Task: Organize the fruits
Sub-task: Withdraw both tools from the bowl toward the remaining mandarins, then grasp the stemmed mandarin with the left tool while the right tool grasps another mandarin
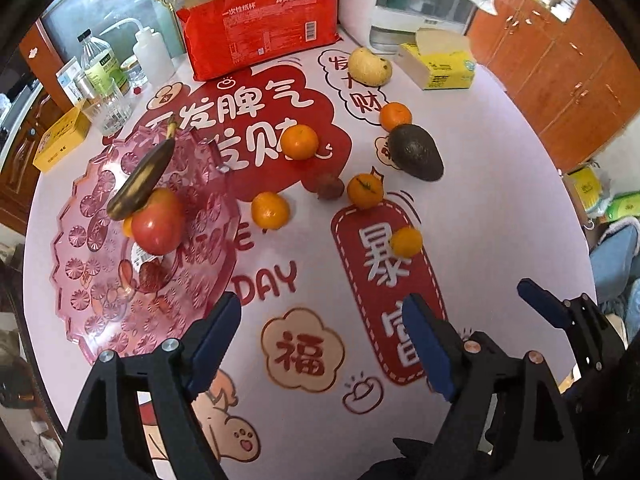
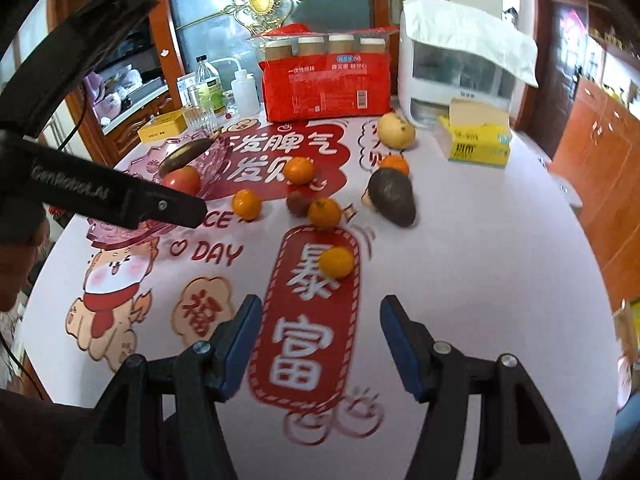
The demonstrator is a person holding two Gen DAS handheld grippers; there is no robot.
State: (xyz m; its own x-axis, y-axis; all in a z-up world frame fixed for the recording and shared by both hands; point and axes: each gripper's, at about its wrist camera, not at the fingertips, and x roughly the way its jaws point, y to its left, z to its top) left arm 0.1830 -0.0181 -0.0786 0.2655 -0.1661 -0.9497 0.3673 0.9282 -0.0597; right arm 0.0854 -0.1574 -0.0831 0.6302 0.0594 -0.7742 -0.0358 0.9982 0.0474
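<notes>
A pink plastic tray (image 1: 100, 280) lies at the left and holds a dark banana (image 1: 140, 184) leaning on a red apple (image 1: 158, 222). Several oranges lie loose on the printed tablecloth; the nearest orange (image 1: 406, 242) (image 2: 337, 262) sits on the red label. Beyond it are a dark avocado (image 1: 416, 152) (image 2: 392, 196), a small brown-red fruit (image 1: 330, 187) and a yellow pear (image 1: 369, 66). My left gripper (image 1: 320, 312) hangs open over bare cloth beside the tray. My right gripper (image 2: 320, 308) is open too, just short of the nearest orange.
A red pack of paper cups (image 1: 260, 20), a white appliance (image 2: 452, 68) and a yellow tissue box (image 1: 440, 66) stand along the back. Bottles and a glass (image 1: 108, 108) crowd the back left next to a yellow box (image 1: 60, 140). Wooden cabinets line the right.
</notes>
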